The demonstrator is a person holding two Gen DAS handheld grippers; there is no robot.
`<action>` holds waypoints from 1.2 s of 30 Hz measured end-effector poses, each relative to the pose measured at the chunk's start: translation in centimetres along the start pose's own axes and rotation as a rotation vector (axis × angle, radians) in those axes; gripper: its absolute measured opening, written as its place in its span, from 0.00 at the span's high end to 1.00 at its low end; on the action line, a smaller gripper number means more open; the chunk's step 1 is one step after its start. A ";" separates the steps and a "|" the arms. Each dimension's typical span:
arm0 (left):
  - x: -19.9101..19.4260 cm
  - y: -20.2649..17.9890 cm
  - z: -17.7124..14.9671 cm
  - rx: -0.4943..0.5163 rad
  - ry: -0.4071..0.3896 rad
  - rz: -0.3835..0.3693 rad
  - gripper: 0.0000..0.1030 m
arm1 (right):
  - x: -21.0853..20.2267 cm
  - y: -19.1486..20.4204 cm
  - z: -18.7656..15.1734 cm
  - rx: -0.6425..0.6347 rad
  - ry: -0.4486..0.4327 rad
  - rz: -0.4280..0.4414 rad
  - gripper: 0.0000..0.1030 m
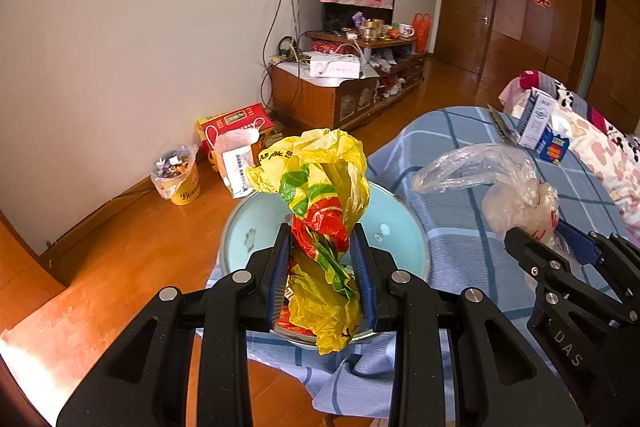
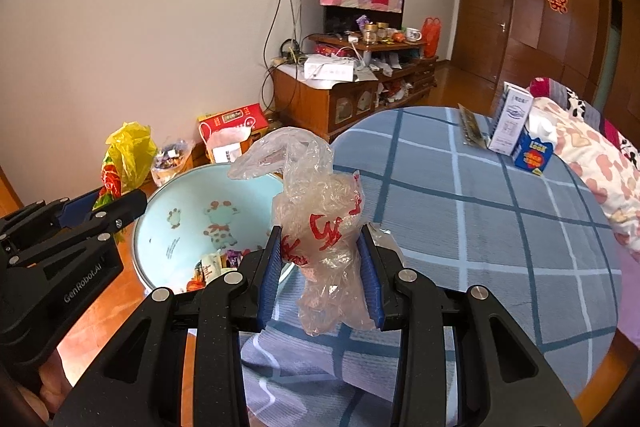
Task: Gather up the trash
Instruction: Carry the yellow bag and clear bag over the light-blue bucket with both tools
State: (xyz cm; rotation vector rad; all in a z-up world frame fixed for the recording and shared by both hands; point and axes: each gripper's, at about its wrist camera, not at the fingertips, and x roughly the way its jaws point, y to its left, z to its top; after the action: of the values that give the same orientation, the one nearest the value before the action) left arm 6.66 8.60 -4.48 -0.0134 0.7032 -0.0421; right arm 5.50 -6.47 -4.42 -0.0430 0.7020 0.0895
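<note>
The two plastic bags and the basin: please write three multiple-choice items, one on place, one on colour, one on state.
1. Where does the basin stand?
A. at the table edge
B. on the floor
C. on the cabinet

2. Which colour is most of the bag in the left gripper?
A. blue
B. yellow
C. black

3. What does the right gripper do?
A. hangs open
B. grips a carton
C. grips a clear bag

Answers: 1 A, it rests on the checked tablecloth; 2 B, yellow dominates; 3 C, jaws pinch it.
</note>
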 end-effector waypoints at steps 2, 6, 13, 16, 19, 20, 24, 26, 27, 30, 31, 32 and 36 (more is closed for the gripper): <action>0.2 0.3 0.0 -0.006 0.003 0.005 0.71 | 0.4 0.3 0.1 0.000 0.006 0.007 0.65; 0.6 0.8 -0.1 -0.013 0.009 0.013 0.71 | 0.9 0.5 0.3 0.003 0.009 0.015 0.65; 1.3 0.8 -0.3 -0.020 0.024 0.016 0.71 | 1.9 0.7 0.5 0.006 0.024 0.032 0.64; 1.6 0.8 -0.3 -0.017 0.027 0.018 0.71 | 2.3 0.8 0.6 0.009 0.030 0.039 0.64; 2.0 0.8 -0.3 -0.021 0.035 0.021 0.71 | 2.7 1.0 0.7 0.007 0.038 0.043 0.64; 2.1 0.9 -0.3 -0.022 0.037 0.021 0.71 | 2.8 1.1 0.7 0.006 0.039 0.044 0.64; 2.4 0.9 -0.3 -0.024 0.044 0.023 0.71 | 3.2 1.3 0.7 0.008 0.048 0.050 0.64; 2.6 0.9 -0.3 -0.024 0.047 0.023 0.71 | 3.4 1.3 0.8 0.010 0.051 0.051 0.64; 2.7 0.9 -0.3 -0.024 0.048 0.024 0.71 | 3.5 1.3 0.8 0.011 0.053 0.052 0.64; 3.0 0.9 -0.3 -0.024 0.053 0.026 0.71 | 3.9 1.3 0.9 0.014 0.059 0.058 0.64; 3.1 0.9 -0.2 -0.025 0.055 0.026 0.71 | 4.0 1.4 1.0 0.013 0.060 0.059 0.64; 3.2 0.9 -0.2 -0.025 0.057 0.026 0.71 | 4.1 1.5 1.0 0.011 0.062 0.060 0.64; 3.5 1.0 -0.2 -0.030 0.062 0.030 0.71 | 4.5 1.6 1.0 0.013 0.073 0.065 0.64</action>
State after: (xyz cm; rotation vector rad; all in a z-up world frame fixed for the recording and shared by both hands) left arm 9.21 9.49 -6.95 -0.0305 0.7663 -0.0032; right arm 9.38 -4.47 -6.58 -0.0107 0.7775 0.1459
